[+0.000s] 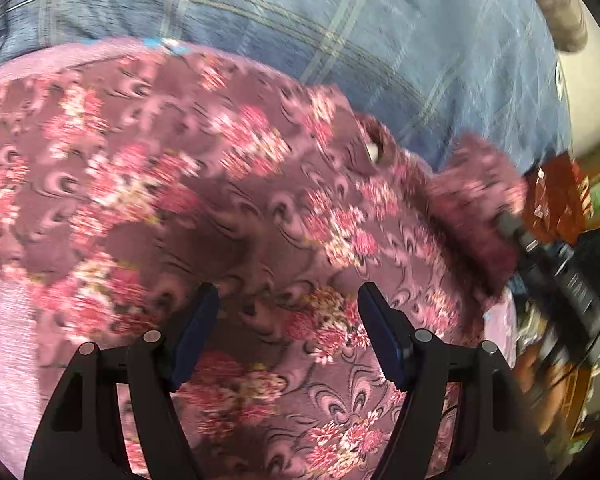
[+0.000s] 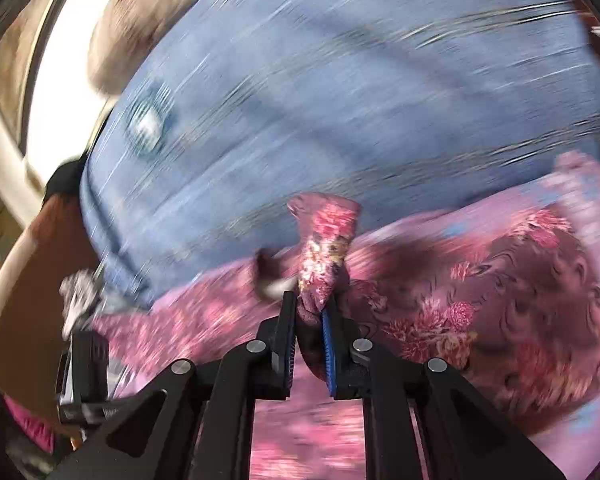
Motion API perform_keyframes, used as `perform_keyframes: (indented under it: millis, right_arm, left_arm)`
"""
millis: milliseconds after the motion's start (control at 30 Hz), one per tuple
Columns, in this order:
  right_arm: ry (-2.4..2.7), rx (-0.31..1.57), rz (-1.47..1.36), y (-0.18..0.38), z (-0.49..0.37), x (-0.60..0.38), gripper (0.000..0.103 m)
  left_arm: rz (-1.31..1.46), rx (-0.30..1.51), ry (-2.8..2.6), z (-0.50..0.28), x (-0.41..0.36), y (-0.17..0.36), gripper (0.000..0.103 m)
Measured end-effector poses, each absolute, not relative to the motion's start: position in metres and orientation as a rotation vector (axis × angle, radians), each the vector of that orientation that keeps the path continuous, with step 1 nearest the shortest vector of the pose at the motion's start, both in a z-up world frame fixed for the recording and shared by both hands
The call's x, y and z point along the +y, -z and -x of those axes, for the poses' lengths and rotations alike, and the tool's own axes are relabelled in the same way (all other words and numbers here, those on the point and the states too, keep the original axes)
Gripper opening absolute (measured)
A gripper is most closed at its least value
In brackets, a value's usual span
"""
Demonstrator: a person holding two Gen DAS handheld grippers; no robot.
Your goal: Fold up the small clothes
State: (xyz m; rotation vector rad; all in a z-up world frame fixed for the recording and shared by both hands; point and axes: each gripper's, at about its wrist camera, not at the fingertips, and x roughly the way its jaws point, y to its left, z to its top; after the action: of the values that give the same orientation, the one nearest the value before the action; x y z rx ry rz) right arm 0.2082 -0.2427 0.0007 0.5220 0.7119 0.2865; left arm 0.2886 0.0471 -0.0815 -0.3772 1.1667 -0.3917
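Observation:
A small mauve garment with pink flower print (image 1: 236, 208) lies spread over a pink surface. My left gripper (image 1: 288, 300) hovers just above it, open, with nothing between its jaws. My right gripper (image 2: 309, 308) is shut on a bunched edge of the same floral garment (image 2: 324, 248), which sticks up between its pads (image 2: 329, 344) and is lifted off the surface. In the left wrist view the right gripper (image 1: 512, 232) shows at the far right, holding that edge of cloth. Both views are motion-blurred.
The person's blue plaid shirt (image 1: 340, 32) fills the background close behind the garment and also shows in the right wrist view (image 2: 340, 100). The pink surface (image 1: 8, 360) shows at the lower left. Orange and dark clutter (image 1: 556, 200) sits at the right edge.

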Motion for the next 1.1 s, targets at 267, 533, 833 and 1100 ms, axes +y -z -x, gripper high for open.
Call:
perform_keyframes:
  millis: [267, 533, 833, 1100]
  right_arm:
    - [-0.47, 0.865, -0.397, 0.034, -0.225, -0.107, 0.019]
    - [-0.44, 1.017, -0.325, 0.05, -0.201, -0.091, 0.042]
    - [-0.202, 0.756, -0.743, -0.003, -0.171, -0.249, 0.061]
    - [0.123, 0.681, -0.954, 0.03, -0.137, -0.375, 0.062]
  left_arm:
    - [0.521, 1.133, 0.416, -0.287, 0.087, 0.074, 0.072]
    - [0.613, 1.238, 0.525, -0.292, 0.074, 0.095, 0.081]
    - [0.497, 1.162, 0.437, -0.283, 0.044, 0.099, 0.007]
    - [0.529, 0.953, 0.223, -0.272, 0.101, 0.065, 0.005]
